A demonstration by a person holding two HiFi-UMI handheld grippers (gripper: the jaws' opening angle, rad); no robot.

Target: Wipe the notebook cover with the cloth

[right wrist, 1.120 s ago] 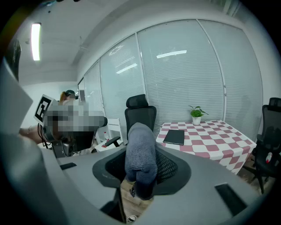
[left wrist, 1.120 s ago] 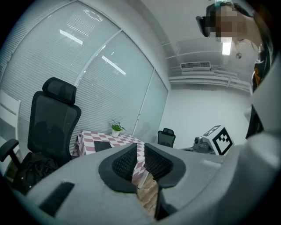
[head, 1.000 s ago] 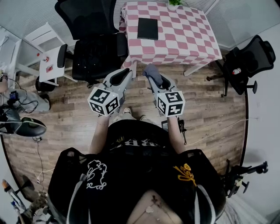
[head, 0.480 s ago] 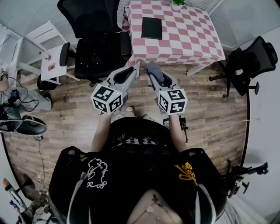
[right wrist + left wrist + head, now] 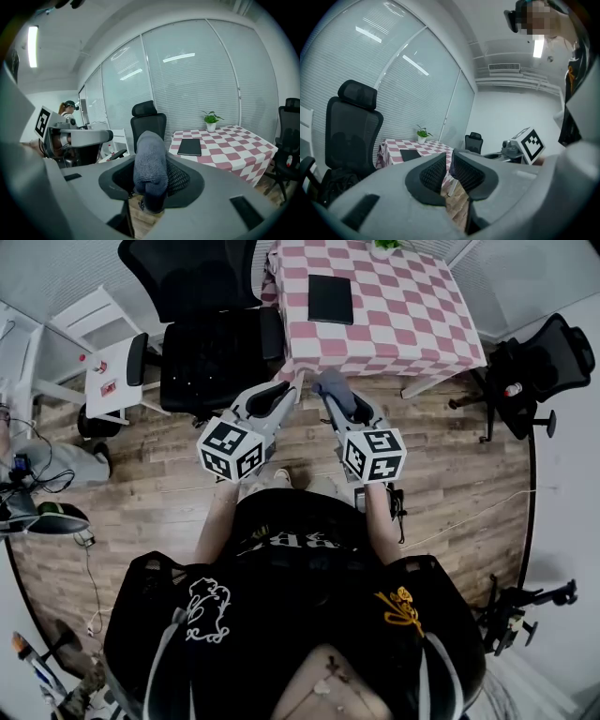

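A wood-plank floor (image 5: 469, 474) runs across an office room enclosed by glass panels with closed white blinds (image 5: 197, 84). At the far side stands a desk (image 5: 431, 324) under a pink-and-white checked tablecloth, with a small potted plant (image 5: 211, 121) at its far edge. A black high-backed office chair (image 5: 211, 343) sits just beside the desk's left end, and a second black chair (image 5: 548, 357) stands apart to the right. A low white side table (image 5: 111, 381) occupies the left. A strip light (image 5: 33, 40) and an air vent (image 5: 504, 67) mark the white ceiling.
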